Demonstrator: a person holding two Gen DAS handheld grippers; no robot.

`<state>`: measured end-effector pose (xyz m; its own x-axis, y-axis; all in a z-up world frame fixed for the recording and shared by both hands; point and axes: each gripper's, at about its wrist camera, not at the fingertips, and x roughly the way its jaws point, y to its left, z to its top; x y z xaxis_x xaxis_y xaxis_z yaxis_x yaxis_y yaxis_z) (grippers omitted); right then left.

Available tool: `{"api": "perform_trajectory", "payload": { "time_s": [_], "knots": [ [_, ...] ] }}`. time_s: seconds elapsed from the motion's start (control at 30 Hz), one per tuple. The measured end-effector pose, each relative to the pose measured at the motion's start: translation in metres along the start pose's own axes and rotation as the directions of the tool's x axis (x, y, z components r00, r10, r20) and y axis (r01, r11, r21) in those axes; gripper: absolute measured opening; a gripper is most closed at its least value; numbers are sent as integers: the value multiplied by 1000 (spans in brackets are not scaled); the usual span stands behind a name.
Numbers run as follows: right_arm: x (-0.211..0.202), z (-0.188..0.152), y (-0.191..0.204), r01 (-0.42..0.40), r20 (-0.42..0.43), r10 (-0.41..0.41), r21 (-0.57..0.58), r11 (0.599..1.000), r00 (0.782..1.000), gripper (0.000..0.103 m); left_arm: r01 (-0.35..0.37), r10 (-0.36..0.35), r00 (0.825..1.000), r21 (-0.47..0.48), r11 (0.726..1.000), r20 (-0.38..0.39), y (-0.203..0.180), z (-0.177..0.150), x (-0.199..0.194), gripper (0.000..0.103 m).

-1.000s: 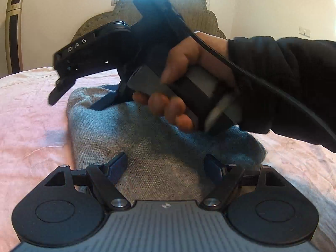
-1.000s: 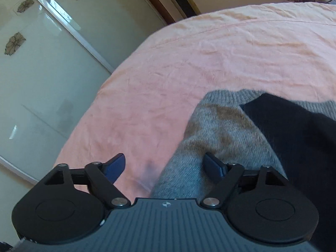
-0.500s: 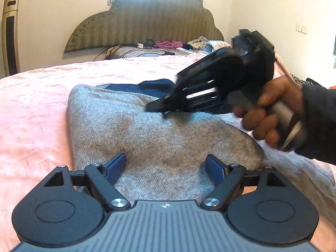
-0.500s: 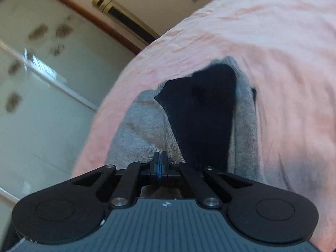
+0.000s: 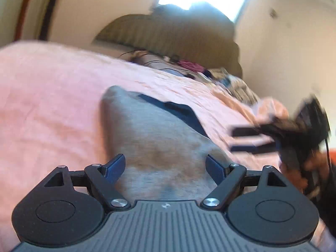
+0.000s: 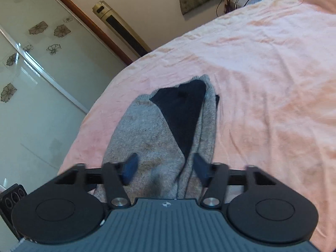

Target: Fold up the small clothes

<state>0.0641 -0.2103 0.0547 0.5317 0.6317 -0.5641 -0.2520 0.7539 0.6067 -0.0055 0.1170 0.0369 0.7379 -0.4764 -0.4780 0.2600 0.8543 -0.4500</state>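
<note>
left gripper (image 5: 166,168): jaws stood wide apart, nothing between the pads; it hovered over the near end of the garment without pinching it.
right gripper (image 6: 164,168): jaws were opening, blue pads spread either side of the knit, no grip on it. From the left wrist view it showed as a blurred dark shape (image 5: 279,138) off to the right, held by the person's hand (image 5: 308,168).
grey garment (image 6: 151,138): lay flat on the bed, folded lengthwise into a narrow strip running away from both cameras; near end sat right under both grippers.
dark panel (image 6: 182,113): navy section of the same garment, exposed along its right side and toward the far end.
pink bedspread (image 6: 262,73): wrinkled, covered the whole bed under the garment.
clutter at bed head (image 5: 189,67): mixed clothes and a cable piled just in front of the headboard, too blurred to identify.
headboard (image 5: 178,33): olive, scalloped, against the far wall.
wardrobe doors (image 6: 31,73): frosted sliding panels with flower decals, left of the bed.
tower unit (image 6: 121,27): gold and black column stood by the wall, between doors and headboard.
</note>
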Motion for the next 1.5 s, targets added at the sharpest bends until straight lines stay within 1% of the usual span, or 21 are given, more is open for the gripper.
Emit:
{"api": "perform_trajectory", "payload": {
  "time_s": [0.07, 0.13, 0.23, 0.27, 0.3, 0.33, 0.37, 0.5, 0.6, 0.7, 0.77, 0.87, 0.93, 1.0, 1.07, 1.13, 1.2, 1.23, 1.27, 1.33, 1.5],
  "knots": [
    [-7, -10, -9, -6, -52, 8, 44, 999, 999, 89, 9, -20, 998, -185, 983, -55, 30, 1, 4, 84],
    [-3, -23, -19, -38, -118, 51, 111, 993, 992, 85, 44, -87, 990, -332, 942, -114, 52, -5, 16, 83],
    [3, -43, -21, -107, -133, 126, 141, 984, 983, 76, 141, -205, 972, -416, 898, -113, 56, -6, 28, 80],
    [5, -44, -21, -109, -139, 132, 158, 981, 982, 59, 171, -252, 959, -445, 879, -130, 54, -7, 36, 74],
    [8, -45, -24, -104, -151, 132, 181, 978, 980, 44, 177, -283, 945, -472, 863, -165, 54, -8, 46, 52],
    [12, -47, -26, -101, -166, 134, 197, 975, 977, 25, 157, -287, 936, -484, 861, -207, 53, -10, 54, 20],
    [12, -50, -25, -100, -165, 132, 186, 977, 977, 25, 127, -272, 929, -474, 871, -251, 50, -14, 59, 12],
    [-12, -55, -12, -135, -154, 152, 113, 984, 976, 23, 127, -224, 943, -357, 925, -245, 31, -15, 29, 10],
    [-24, -66, -18, -118, -179, 137, 111, 987, 974, 22, 107, -183, 939, -259, 960, -292, 26, -24, 18, 12],
    [-26, -78, -32, -111, -163, 138, 166, 980, 977, 26, 88, -144, 945, -196, 977, -293, 22, -29, 6, 17],
    [-39, -73, -31, -105, -106, 126, 185, 977, 986, 53, 72, -104, 955, -123, 990, -276, 15, -22, -13, 25],
    [-57, -50, -18, -69, 14, 68, 113, 991, 998, 79, 38, -34, 989, 30, 999, -142, -2, -8, -48, 45],
    [-51, -27, -3, -29, 50, 26, 51, 998, 998, 80, -7, 14, 999, 155, 988, -47, -21, 3, -58, 68],
    [-34, -4, 14, -13, 61, 13, -3, 1000, 998, 80, -31, 22, 999, 250, 968, 41, -44, 10, -54, 70],
    [-3, 17, 30, -29, 49, 32, -45, 999, 998, 88, 0, -1, 1000, 289, 957, 5, -54, 10, -34, 72],
    [35, 34, 35, -15, 0, 15, -58, 998, 1000, 93, -13, 34, 997, 304, 953, -65, -58, 1, -1, 72],
    [81, 46, 31, 88, -78, -94, -80, 993, 993, 92, -6, 58, 981, 272, 962, -183, -53, -15, 39, 71],
    [99, 48, 25, 128, -113, -138, -95, 987, 984, 93, -2, 51, 984, 274, 962, -172, -52, -23, 46, 73],
    [106, 47, 25, 124, -66, -135, -156, 980, 989, 102, 3, 40, 991, 310, 951, -131, -52, -32, 45, 77],
    [116, 51, 24, 153, -63, -168, -196, 969, 984, 103, -11, 58, 991, 364, 931, -119, -60, -38, 46, 82],
    [118, 54, 40, 209, -75, -231, -231, 950, 970, 100, 14, 27, 992, 323, 946, -121, -54, -36, 43, 82]
  ]
}}
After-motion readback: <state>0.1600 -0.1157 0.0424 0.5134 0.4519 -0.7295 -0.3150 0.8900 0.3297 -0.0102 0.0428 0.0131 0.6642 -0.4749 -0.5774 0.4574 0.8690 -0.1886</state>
